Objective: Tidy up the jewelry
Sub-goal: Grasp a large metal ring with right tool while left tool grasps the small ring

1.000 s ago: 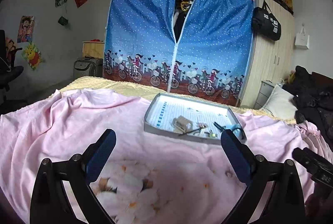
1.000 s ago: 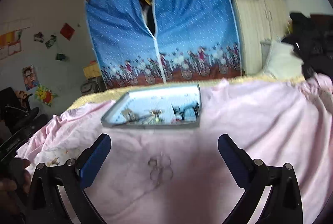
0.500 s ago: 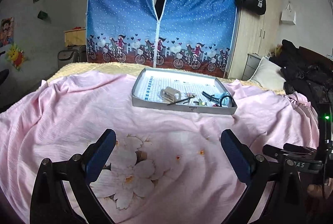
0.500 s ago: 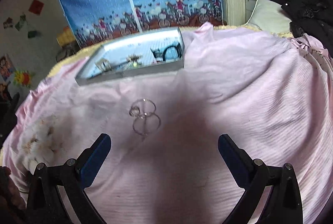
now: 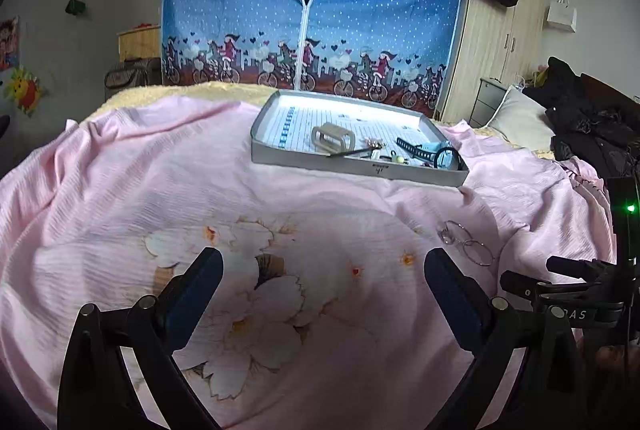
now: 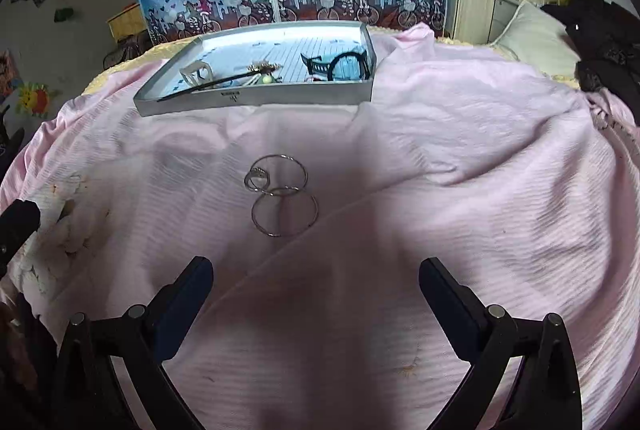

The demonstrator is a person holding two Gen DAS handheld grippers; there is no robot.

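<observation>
A grey tray [image 5: 352, 166] [image 6: 256, 101] rests on the pink bedsheet and holds a beige hair clip [image 5: 333, 138], a dark hair stick [image 6: 216, 83], a green bead [image 6: 265, 80] and black bands [image 6: 344, 64]. Two thin silver hoops and a small ring [image 6: 280, 192] [image 5: 466, 242] lie on the sheet in front of the tray. My right gripper [image 6: 316, 282] is open, just short of the hoops. My left gripper [image 5: 322, 272] is open over the flower print, left of the hoops, with nothing between its fingers.
A blue fabric wardrobe [image 5: 308, 2] stands behind the bed, a wooden closet [image 5: 496, 30] to its right. Dark clothes [image 5: 592, 126] and a pillow [image 5: 520, 126] lie at the right side. The sheet is wrinkled around the tray.
Both grippers have tilted downward and come closer to the bed. The hoops now sit larger and nearer the right gripper's fingers. Both stay open.
</observation>
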